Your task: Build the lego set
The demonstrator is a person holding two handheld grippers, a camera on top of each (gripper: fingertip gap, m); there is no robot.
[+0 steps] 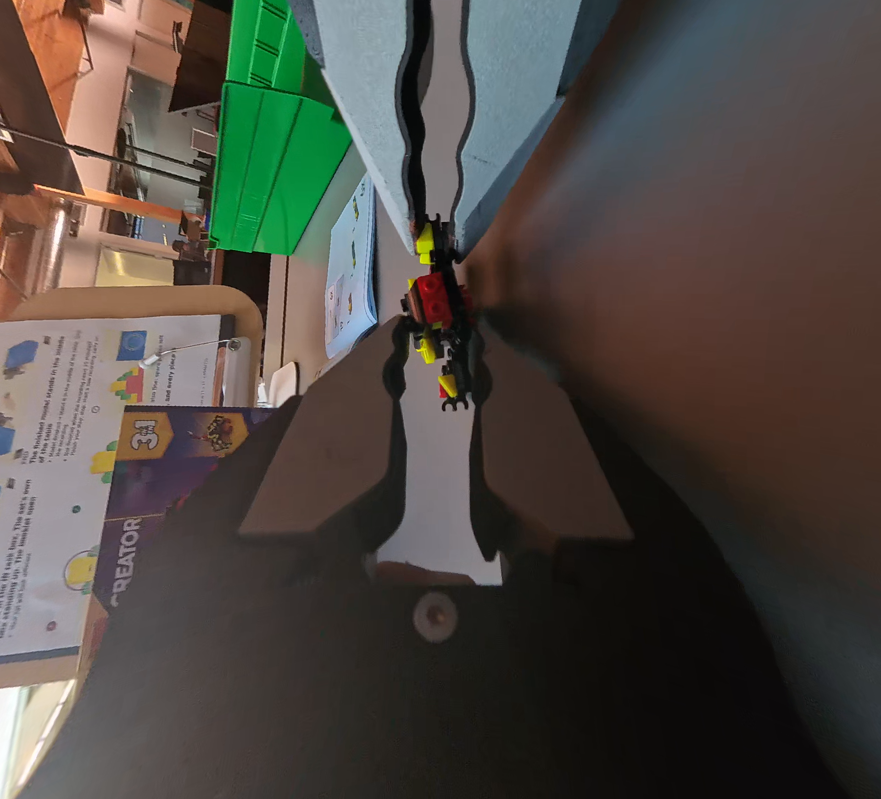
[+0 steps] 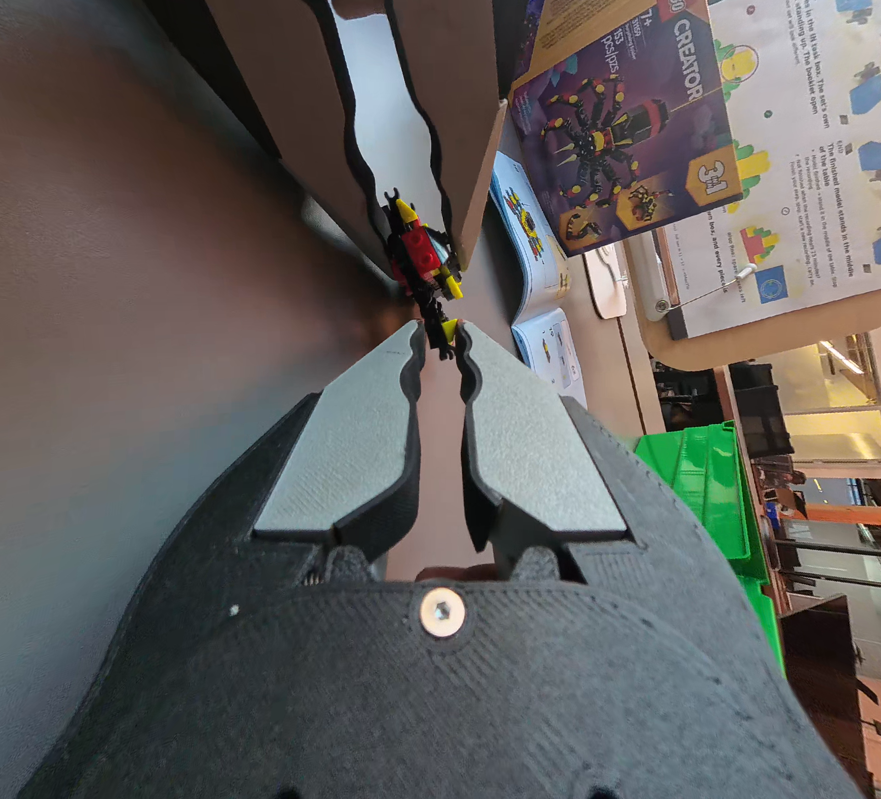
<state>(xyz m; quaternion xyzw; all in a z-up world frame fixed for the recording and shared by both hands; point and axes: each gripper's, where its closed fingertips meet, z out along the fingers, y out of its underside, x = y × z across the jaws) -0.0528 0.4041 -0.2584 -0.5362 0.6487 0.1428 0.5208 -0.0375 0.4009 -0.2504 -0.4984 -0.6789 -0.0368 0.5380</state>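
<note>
Above the dark table (image 2: pixel 143 204), lego model (image 1: pixel 436 304) is pinched from both ends. Left gripper (image 1: pixel 436 337) is clamped on the red/black body, right gripper (image 2: pixel 441 333) on a black-yellow leg. Tips nearly meet, little room between. Booklet (image 2: pixel 538 261), set box (image 2: pixel 619 118) and green bin (image 1: pixel 271 156) sit just beside.

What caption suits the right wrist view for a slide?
Two grippers facing each other, right gripper and left gripper, both gripping a small black, red and yellow lego model.
</note>
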